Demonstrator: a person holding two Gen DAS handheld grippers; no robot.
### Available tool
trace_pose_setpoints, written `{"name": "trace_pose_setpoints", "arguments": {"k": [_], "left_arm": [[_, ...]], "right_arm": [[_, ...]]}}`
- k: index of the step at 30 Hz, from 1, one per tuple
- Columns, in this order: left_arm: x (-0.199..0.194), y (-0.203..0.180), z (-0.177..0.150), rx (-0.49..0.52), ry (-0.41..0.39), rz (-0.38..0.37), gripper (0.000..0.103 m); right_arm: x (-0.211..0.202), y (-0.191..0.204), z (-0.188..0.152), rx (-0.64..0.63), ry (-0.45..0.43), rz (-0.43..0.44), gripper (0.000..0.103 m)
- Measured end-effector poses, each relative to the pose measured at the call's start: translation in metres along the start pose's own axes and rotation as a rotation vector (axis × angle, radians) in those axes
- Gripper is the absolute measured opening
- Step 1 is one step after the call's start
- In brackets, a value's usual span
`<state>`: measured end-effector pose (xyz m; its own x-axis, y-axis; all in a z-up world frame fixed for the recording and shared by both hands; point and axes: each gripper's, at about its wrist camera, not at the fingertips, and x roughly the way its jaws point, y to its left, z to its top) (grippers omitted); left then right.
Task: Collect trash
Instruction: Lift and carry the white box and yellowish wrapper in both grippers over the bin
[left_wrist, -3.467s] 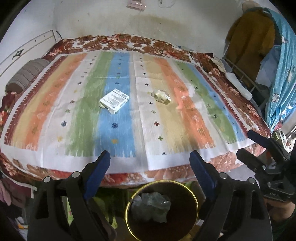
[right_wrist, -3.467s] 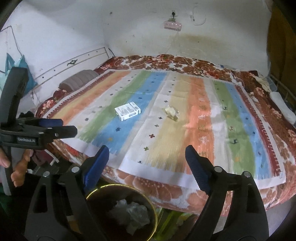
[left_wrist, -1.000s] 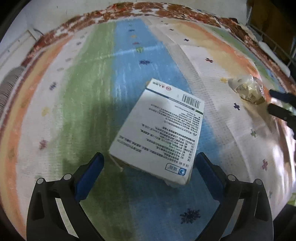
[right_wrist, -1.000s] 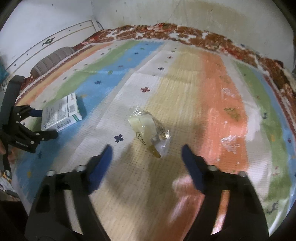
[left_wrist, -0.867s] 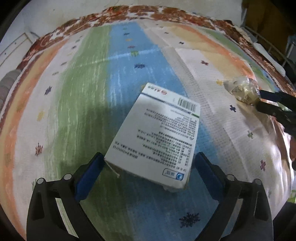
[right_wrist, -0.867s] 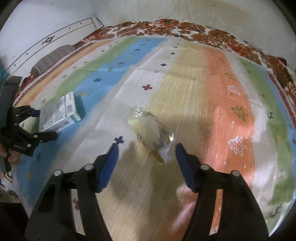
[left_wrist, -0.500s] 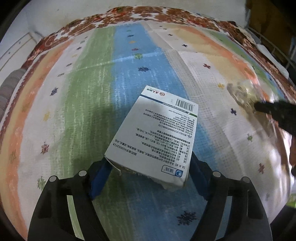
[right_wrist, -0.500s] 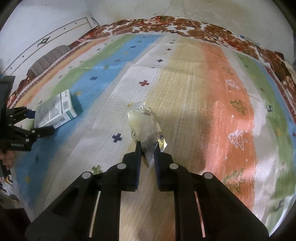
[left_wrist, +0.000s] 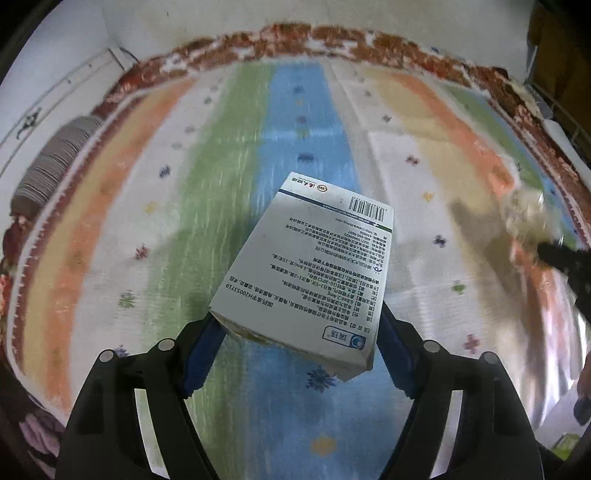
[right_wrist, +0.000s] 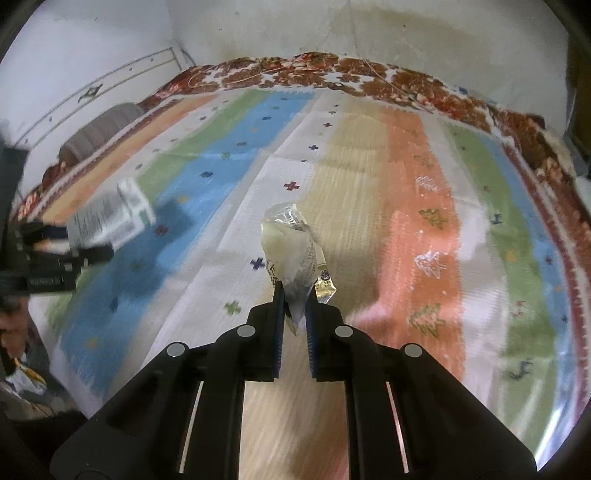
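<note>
My left gripper (left_wrist: 299, 321) is shut on a white medicine box (left_wrist: 317, 266) with printed text and a barcode, and holds it lifted above the striped bedspread (left_wrist: 229, 184). My right gripper (right_wrist: 295, 295) is shut on a crumpled clear plastic wrapper (right_wrist: 291, 247) and holds it raised over the spread. The wrapper also shows blurred at the right of the left wrist view (left_wrist: 526, 218). The box with the left gripper shows blurred at the left of the right wrist view (right_wrist: 110, 218).
The bed has a red floral border (right_wrist: 369, 74) and stands against a white wall. A grey ribbed pillow (left_wrist: 48, 166) lies at the left side of the bed. Metal rails (left_wrist: 569, 122) stand at the far right.
Both grippers closed on their items: the left on the box, the right on the wrapper. Both items have since lifted off the bedspread and both views pulled back.
</note>
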<state>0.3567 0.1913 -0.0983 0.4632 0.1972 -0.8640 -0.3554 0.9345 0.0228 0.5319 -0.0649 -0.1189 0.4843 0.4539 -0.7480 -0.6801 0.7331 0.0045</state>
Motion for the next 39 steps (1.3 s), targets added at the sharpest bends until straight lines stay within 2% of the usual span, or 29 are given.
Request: {"name": "trace_pose_setpoints", "arguments": {"k": [4, 10, 15, 20, 24, 27, 31, 39], "left_arm": [[-0.021, -0.009, -0.005, -0.017, 0.023, -0.028, 0.075], [-0.041, -0.012, -0.021, -0.087, 0.078, -0.087, 0.075], [-0.067, -0.016, -0.035, -0.092, 0.056, -0.118, 0.075], [-0.088, -0.021, -0.046, -0.105, 0.052, -0.153, 0.075], [-0.111, -0.028, -0.053, -0.119, 0.034, -0.214, 0.075], [-0.127, -0.031, -0.060, -0.135, 0.017, -0.261, 0.075], [-0.147, -0.037, -0.073, -0.138, -0.002, -0.324, 0.075], [-0.180, -0.041, -0.106, -0.155, -0.039, -0.395, 0.075]], "right_arm": [[-0.035, 0.024, -0.010, -0.119, -0.002, -0.032, 0.009], [-0.076, 0.030, -0.027, -0.074, 0.006, -0.002, 0.009], [-0.101, 0.035, -0.034, -0.044, 0.010, 0.019, 0.009], [-0.115, 0.034, -0.045, 0.008, 0.062, 0.014, 0.009], [-0.132, 0.029, -0.052, 0.079, 0.065, 0.022, 0.009], [-0.150, 0.030, -0.057, 0.127, 0.052, 0.047, 0.009], [-0.173, 0.041, -0.065, 0.130, 0.024, 0.061, 0.009], [-0.212, 0.051, -0.094, 0.187, -0.027, 0.105, 0.009]]}}
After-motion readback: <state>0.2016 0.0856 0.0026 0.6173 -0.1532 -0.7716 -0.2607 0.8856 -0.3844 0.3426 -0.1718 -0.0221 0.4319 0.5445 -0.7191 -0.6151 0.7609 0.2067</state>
